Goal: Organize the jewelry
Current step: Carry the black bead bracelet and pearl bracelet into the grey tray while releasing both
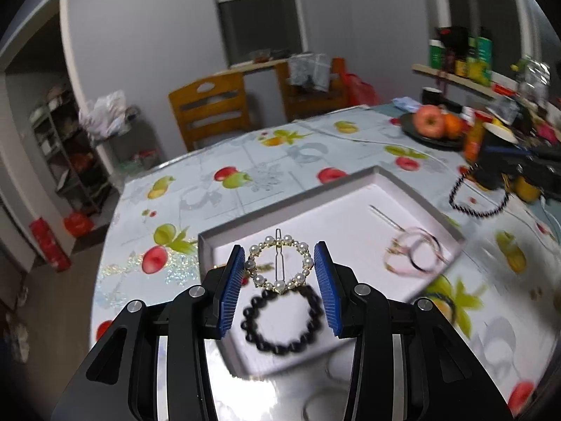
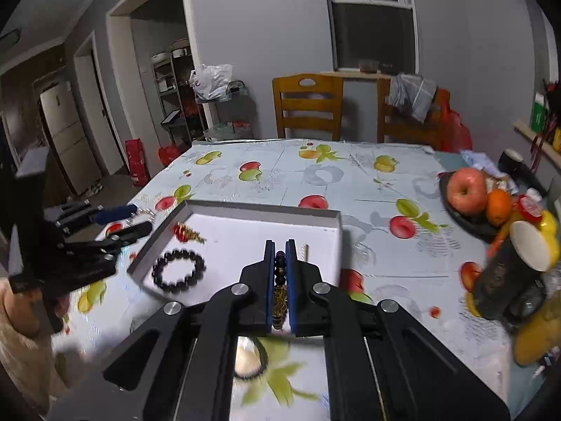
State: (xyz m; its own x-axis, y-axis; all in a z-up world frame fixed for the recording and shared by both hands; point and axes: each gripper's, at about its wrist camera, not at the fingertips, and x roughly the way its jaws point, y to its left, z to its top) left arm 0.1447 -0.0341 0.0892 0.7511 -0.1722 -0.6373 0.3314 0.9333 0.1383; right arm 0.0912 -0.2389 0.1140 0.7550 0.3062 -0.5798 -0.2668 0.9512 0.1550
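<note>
Bench cover: fruit-print cloth (image 2: 280, 175).
Seating: two wooden chairs (image 2: 308, 105) stood behind the bench.
Fruit: apple (image 2: 466, 186) and orange (image 2: 499, 207) sat touching on a dark plate (image 2: 455, 215).

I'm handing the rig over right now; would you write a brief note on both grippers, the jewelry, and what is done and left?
Left gripper: holds the pearl ring clip between its pads, above the white tray.
Right gripper: shut on a dark beaded bracelet, over the tray's near right part.
Done: black bead bracelet, red-gold piece, pink hoops and a pin lie in the tray.
Left: set down both held pieces.
</note>
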